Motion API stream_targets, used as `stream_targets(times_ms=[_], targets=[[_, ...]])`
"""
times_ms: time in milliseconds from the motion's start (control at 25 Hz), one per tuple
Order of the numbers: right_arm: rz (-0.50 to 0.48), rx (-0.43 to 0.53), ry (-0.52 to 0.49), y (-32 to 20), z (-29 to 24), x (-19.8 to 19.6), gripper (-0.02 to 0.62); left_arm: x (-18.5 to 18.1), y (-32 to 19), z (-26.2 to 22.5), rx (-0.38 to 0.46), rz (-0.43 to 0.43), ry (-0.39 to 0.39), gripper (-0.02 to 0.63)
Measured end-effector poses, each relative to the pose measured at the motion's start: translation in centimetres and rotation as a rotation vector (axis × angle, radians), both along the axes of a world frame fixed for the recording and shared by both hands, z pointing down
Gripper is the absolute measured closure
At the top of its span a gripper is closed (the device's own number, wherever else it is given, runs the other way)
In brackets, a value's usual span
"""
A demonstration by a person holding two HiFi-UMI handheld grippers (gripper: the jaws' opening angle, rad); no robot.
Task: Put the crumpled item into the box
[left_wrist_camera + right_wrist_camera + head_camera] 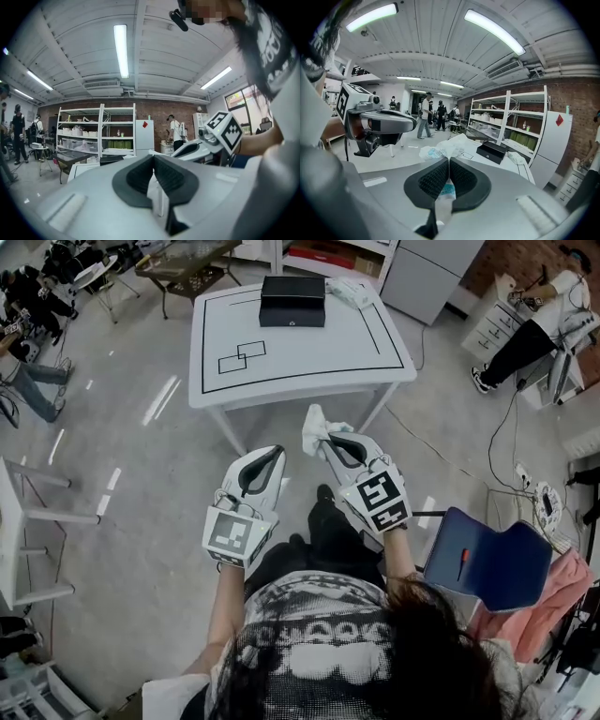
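My right gripper (pixel 324 439) is shut on a crumpled white wrapper (pixel 316 425), held in the air in front of the white table (pixel 300 362). In the right gripper view the crumpled wrapper (pixel 443 151) sticks out past the closed jaws of that gripper (pixel 448 161). The black box (pixel 292 301) stands closed at the table's far side, also seen as the black box (pixel 493 151) ahead of the right gripper. My left gripper (pixel 278 452) hangs beside the right one, shut with nothing in it; in its own view the left gripper (pixel 153 160) has its pads pressed together.
A second crumpled white item (pixel 352 292) lies on the table right of the box. Black lines and two small rectangles (pixel 242 356) mark the tabletop. A blue chair (pixel 492 563) stands at my right. People sit at the far left and far right; shelves (pixel 506 124) stand behind the table.
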State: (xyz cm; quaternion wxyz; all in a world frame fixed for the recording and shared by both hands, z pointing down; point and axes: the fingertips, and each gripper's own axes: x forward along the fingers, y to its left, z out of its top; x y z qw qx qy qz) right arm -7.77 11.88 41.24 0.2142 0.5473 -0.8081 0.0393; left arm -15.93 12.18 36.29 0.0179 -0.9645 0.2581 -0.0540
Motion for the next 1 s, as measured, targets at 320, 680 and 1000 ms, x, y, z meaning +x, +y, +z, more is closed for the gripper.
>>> stream_targets(times_ms=[320,680,1000], targets=[[-0.033,0.007,-0.017,-3.8,0.6,1.2,0.581,1.2,-3.5,0.6,0.000,-0.034,-0.011,0.606],[-0.074,-0.007,-0.019,-10.5,1.6,6.1,0.581,6.2,-10.2,1.0,-0.004,-0.073,-0.018,0.606],[-0.114,-0.015,0.003,-16.7,1.4,13.2,0.581,13.2,-16.5,0.5,-0.017,-0.112,-0.014,0.606]])
